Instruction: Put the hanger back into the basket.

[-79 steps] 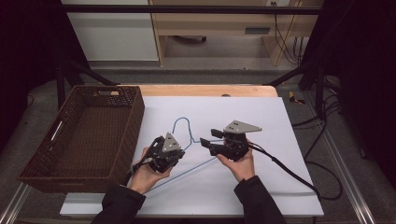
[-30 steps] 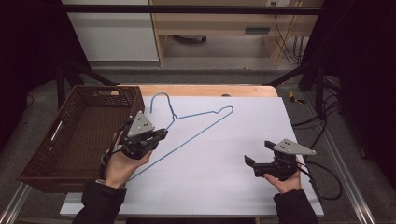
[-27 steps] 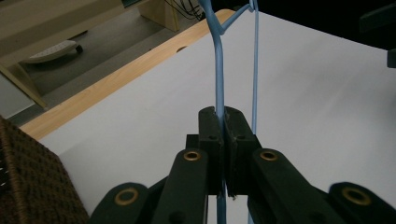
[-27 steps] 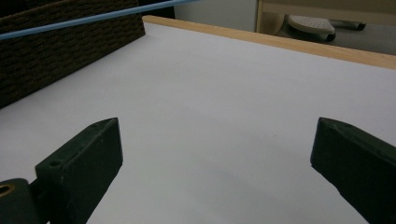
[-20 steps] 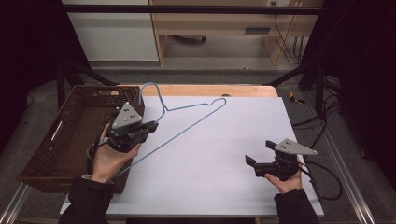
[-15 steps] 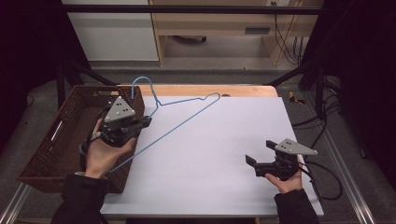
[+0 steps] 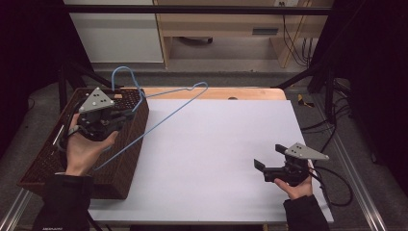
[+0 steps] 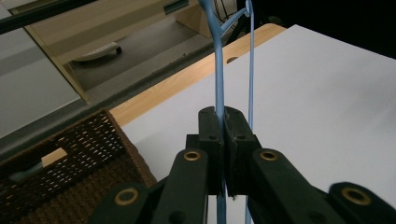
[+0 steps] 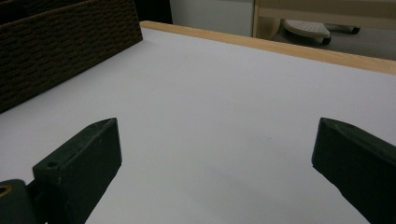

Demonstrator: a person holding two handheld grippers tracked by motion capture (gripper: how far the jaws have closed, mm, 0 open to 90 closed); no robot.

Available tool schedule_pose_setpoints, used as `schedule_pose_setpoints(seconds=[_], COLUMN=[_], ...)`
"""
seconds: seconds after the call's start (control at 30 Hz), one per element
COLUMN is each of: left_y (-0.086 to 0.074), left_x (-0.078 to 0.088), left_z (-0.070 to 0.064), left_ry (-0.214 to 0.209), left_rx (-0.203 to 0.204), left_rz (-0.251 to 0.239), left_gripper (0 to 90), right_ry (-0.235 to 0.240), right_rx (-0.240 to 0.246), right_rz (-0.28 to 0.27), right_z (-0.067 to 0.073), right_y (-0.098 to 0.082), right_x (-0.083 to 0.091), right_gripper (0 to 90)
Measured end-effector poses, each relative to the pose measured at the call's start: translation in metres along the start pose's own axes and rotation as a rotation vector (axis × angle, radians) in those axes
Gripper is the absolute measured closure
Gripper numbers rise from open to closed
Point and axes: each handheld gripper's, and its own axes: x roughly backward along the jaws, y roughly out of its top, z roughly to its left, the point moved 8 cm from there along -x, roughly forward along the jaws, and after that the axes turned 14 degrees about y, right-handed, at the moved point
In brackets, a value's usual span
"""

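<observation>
Hanger (image 7: 159, 108) now farther left, over basket (image 7: 126, 159).

Beyond your worktop (image 7: 216, 144), grey floor (image 7: 231, 53), pale wooden bench (image 7: 231, 24), white cabinet (image 7: 115, 33), black cables (image 7: 291, 41), dim surroundings.

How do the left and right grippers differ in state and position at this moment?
The left gripper is shut on the blue wire hanger; the right gripper is open and holds nothing. The left gripper is raised over the brown wicker basket, while the right gripper sits low at the white table, near its right front corner. Each is black, hand-held, with a grey plate on top.
</observation>
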Motion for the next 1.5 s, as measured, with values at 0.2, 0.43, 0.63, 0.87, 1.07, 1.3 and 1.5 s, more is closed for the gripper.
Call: schedule_pose_setpoints(seconds=[0.2,0.43,0.63,0.87,1.07,1.3,1.5], left_y=[-0.003,-0.01,-0.017,-0.028,-0.036,-0.047,-0.056], left_x=[0.005,0.01,0.012,0.012,0.012,0.011,0.009], left_z=[0.017,0.035,0.05,0.068,0.083,0.099,0.11], left_ry=[0.025,0.057,0.087,0.12,0.141,0.169,0.191], left_rx=[0.008,0.0,0.006,0.014,0.018,0.029,0.037], left_rz=[-0.001,0.017,0.031,0.049,0.062,0.07,0.083], left_gripper=[87.1,87.1,87.1,87.1,87.1,87.1,87.1], right_ry=[-0.004,-0.004,-0.005,-0.003,-0.004,-0.007,-0.007], right_rx=[0.0,-0.002,-0.002,-0.004,-0.007,-0.005,-0.008], right_rz=[-0.003,0.001,0.002,0.003,0.0,0.003,0.007], right_z=[-0.001,-0.001,-0.001,0.0,-0.001,-0.001,-0.001], right_y=[0.001,0.0,0.0,0.0,0.0,0.0,-0.001], right_x=[0.001,0.0,0.0,-0.001,0.0,0.0,0.0], right_gripper=[1.7,1.7,1.7,1.7,1.7,1.7,1.7])
